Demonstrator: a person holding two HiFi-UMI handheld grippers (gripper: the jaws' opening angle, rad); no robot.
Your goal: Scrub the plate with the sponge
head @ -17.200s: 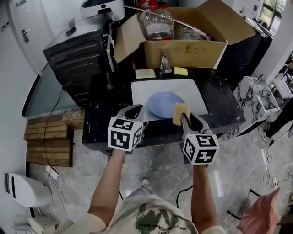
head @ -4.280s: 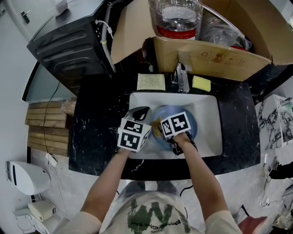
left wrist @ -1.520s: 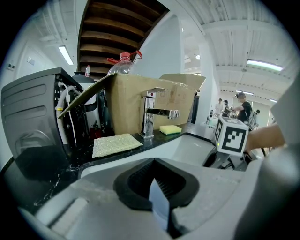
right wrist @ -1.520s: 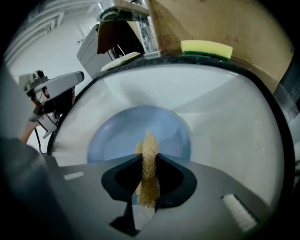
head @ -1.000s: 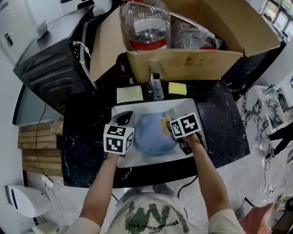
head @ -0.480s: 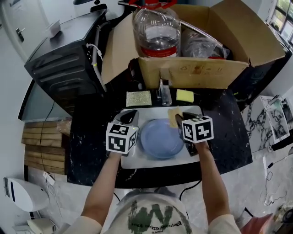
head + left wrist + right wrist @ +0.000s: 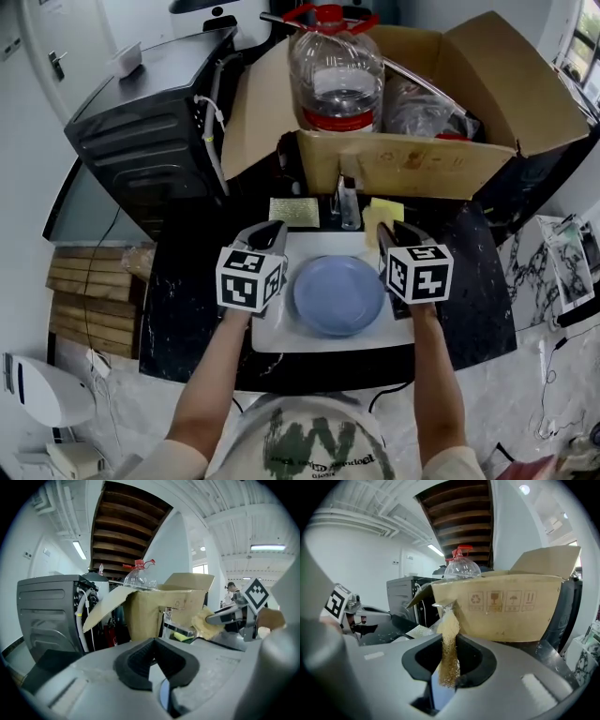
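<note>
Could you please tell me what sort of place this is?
Probably a makeshift washing-up station in a workshop or lab: a white basin with a tap in a black stone counter, an open cardboard box behind, and bare ceiling pipes overhead.

Glossy smooth plate (image 7: 338, 294); rough porous sponge (image 7: 449, 651); matt cardboard box (image 7: 412, 164).

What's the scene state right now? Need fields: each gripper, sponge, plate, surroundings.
left gripper: jaws together, nothing between them, at the sink's left side
right gripper: jaws shut on the tan sponge, near the sink's back right corner
sponge: held clear of the plate
round blue plate: flat in the white rectangular sink, apart from both grippers
behind sink: metal faucet, open brown cardboard box holding a clear plastic water bottle
</note>
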